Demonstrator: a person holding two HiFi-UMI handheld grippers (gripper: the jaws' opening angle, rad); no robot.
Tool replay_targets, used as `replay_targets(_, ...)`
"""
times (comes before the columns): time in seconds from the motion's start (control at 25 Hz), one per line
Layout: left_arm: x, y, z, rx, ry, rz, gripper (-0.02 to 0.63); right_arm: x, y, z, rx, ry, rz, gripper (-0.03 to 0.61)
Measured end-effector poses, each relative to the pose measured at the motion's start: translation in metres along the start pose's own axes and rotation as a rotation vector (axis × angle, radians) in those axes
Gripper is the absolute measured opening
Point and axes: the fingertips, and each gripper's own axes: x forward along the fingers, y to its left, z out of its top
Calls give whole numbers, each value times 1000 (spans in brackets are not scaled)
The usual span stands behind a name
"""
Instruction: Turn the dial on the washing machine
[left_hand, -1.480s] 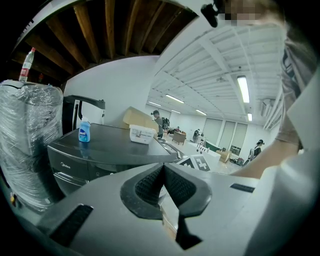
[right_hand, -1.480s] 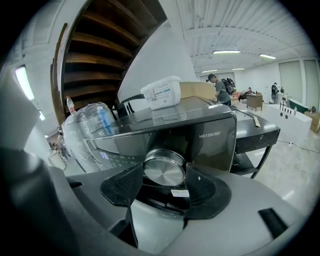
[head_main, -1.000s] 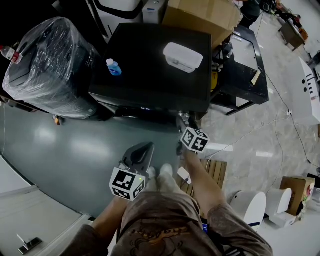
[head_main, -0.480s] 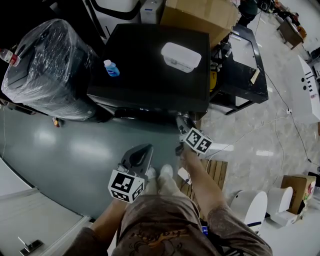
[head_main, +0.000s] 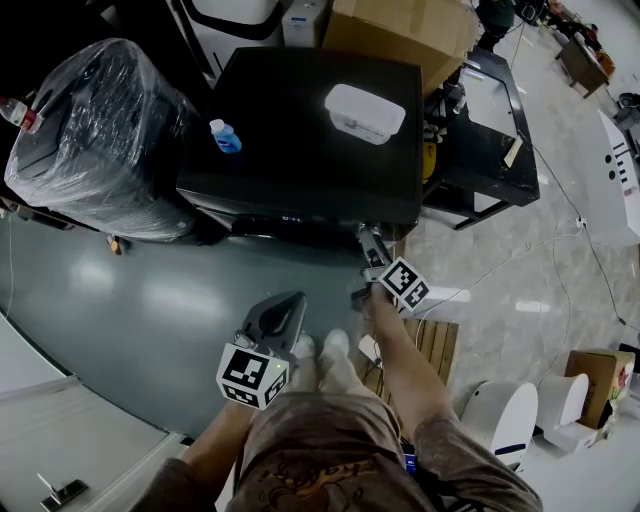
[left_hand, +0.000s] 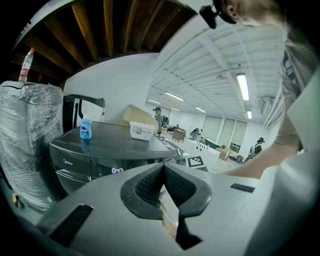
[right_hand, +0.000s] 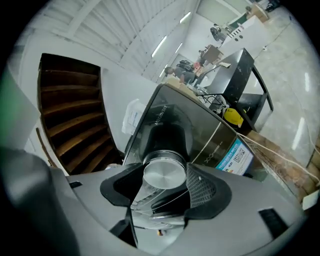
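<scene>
The right gripper (head_main: 368, 238) reaches the front panel at the near right corner of the black flat-topped washing machine (head_main: 300, 130). Its two jaws are clamped on the round brushed-silver dial (right_hand: 164, 173), one ribbed pad against each side of the rim. The dial is a short metal cylinder with a flat, plain, matte face. It stands out from a dark collar in the glossy black panel, at the panel's right end.

The left gripper (left_hand: 162, 170) hangs lower and nearer the person, to the left and well apart from the machine. Its jaws are pressed together with nothing between them.

On the machine's top a small blue plastic bottle (head_main: 226, 135) stands at the left, and a white rectangular plastic container (head_main: 365, 113) sits toward the far right.
</scene>
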Motion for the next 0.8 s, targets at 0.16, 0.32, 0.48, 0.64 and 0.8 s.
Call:
replay_targets(0.16,-2,1,-1,-1,3,3,0,0,-1,1,62,-22,14,259)
replay_targets(0.32,-2,1,-2,0,4,4,0,0,-3,0,130,-42,20,259)
replay_targets(0.48,-1,1,-3,0,5,3,0,-1,-5,-1,192,-69,35,259)
replay_targets(0.64,-2,1,-3,-3,7,4,0,-1,-6,-1,259,-97,59,259)
replay_targets(0.8,-3,0,-4,-2,12,3,0,-2,-8,-1,330,-131,72,259)
